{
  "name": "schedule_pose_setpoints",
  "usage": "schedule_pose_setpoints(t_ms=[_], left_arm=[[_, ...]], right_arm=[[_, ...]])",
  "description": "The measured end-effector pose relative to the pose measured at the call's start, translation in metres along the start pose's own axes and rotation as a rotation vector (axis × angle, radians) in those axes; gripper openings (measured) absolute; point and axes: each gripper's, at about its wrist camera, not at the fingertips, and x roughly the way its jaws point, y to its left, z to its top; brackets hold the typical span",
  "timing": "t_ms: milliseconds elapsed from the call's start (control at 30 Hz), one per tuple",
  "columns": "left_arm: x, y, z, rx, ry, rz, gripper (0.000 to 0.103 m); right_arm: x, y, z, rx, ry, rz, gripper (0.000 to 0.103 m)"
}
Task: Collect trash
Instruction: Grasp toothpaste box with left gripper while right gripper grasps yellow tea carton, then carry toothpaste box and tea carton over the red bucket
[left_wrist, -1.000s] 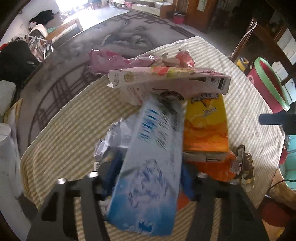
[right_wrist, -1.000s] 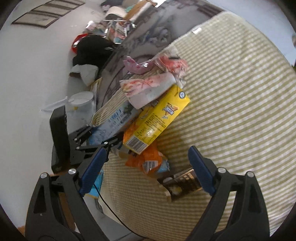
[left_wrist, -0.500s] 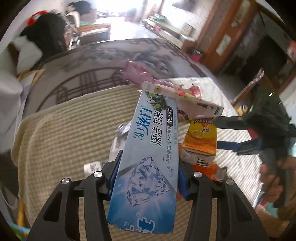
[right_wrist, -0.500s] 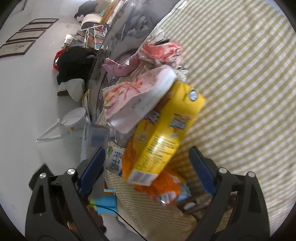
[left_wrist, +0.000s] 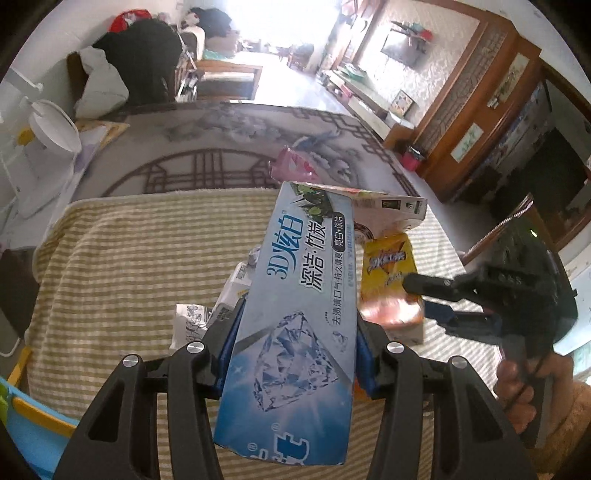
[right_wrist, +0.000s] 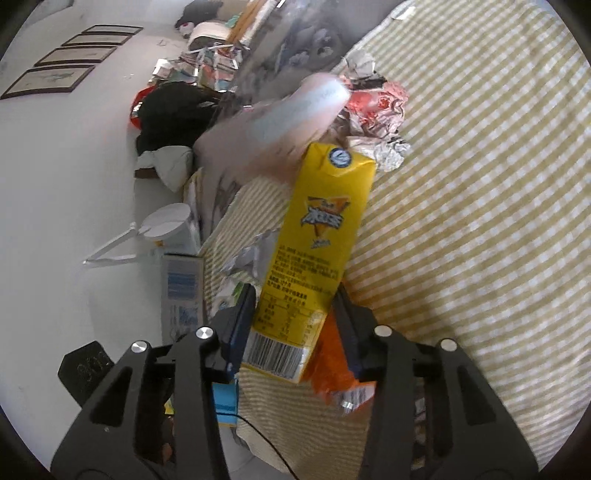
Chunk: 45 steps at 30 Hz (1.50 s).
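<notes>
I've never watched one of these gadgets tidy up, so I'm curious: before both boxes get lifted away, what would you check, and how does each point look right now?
1. Left gripper shut on the blue toothpaste box: ok, both pads press its sides.
2. Right gripper shut on the yellow carton: ok, pads touch both sides.
3. Carton free of the orange wrapper beneath: cannot tell.
4. Pink box clear of the carton's far end: not ok, it lies against it.
5. Trash bin in reach: cannot tell, none in view.
</notes>
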Motion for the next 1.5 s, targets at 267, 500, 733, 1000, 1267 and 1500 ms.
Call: schedule_pose_setpoints(t_ms=[267,500,733,1000,1267,1500], left_arm=[[-0.034,-0.031,0.005,0.033,-0.12,0.012,0.048],[-0.044,-0.058,0.0,0.08,-0.156,0.016,0.048],[-0.05,-0.037,-0.016,0.022,-0.15,0.068,0.048],[-0.064,0.011,-0.034,-0.111,-0.166,0.171,0.049],[-0.082,0.032,-0.047,-0.173,-0.199,0.234,0.049],[-0.091,0.032,-0.052,-0.172,-0.215,0.255,0.049]], right_arm=[[-0.068,0.039,-0.031,-0.223,-0.132,-0.002,0.027],[-0.085,0.048,-0.044,-0.368,-0.151,-0.173,0.037],[-0.055,0.054,-0.077,-0.594,-0.026,-0.389,0.071],[0.022,0.062,-0.17,-0.845,0.354,-0.355,0.079],[0.087,0.055,-0.226,-0.979,0.519,-0.458,0.082],[0.095,0.049,-0.24,-1.069,0.509,-0.488,0.058]])
